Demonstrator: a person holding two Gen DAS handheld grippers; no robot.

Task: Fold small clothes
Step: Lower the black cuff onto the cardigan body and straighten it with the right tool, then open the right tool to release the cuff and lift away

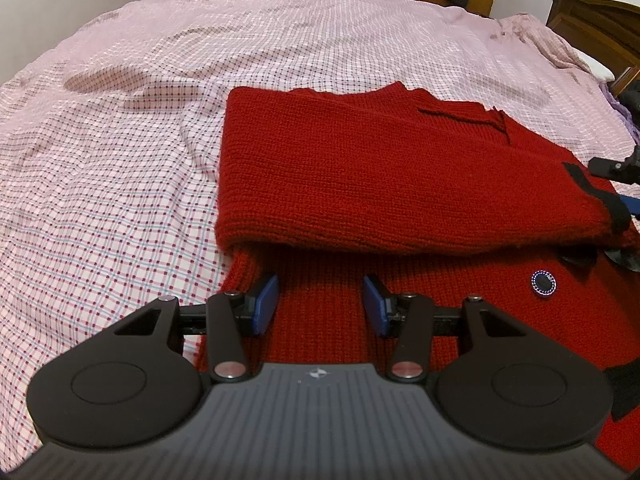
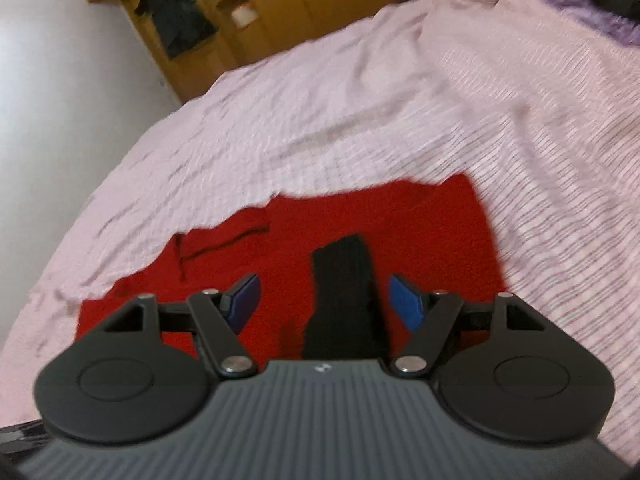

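While I held both tongs over the bed, the red knitted sweater with black trim (image 1: pixel 360 168) lay flat on the pink checked bedsheet (image 1: pixel 120 140), partly folded, one thick layer turned over the part beneath it.

My left tongs (image 1: pixel 320 304) hovered low over the near, lower layer of the sweater. Their blue pads (image 1: pixel 266 304) were spread apart with only bare red knit showing between them; they pinched nothing. The folded edge of the upper layer ran just beyond the pad tips. Off to the right of these tongs, a small round dark button with a sparkling rim (image 1: pixel 543 282) sat on the lower layer, and a black cuff band (image 1: pixel 600 200) marked the far right end of the folded part. Past that cuff, at the frame's right edge, I could make out part of my other tool.

My right tongs (image 2: pixel 324 304) were spread wider, pads well apart and gripping nothing. That view was blurred. Between and just ahead of the pads lay a black knitted strip (image 2: pixel 344 280) of the sweater, running away from me, nearer the right pad (image 2: pixel 408 304) than the left; I could not tell whether either pad touched it. Red knit filled the space around it, and a thin dark seam line (image 2: pixel 224 244) showed ahead and to the left. Beyond the sweater the sheet stretched away to a wooden cabinet (image 2: pixel 248 20).
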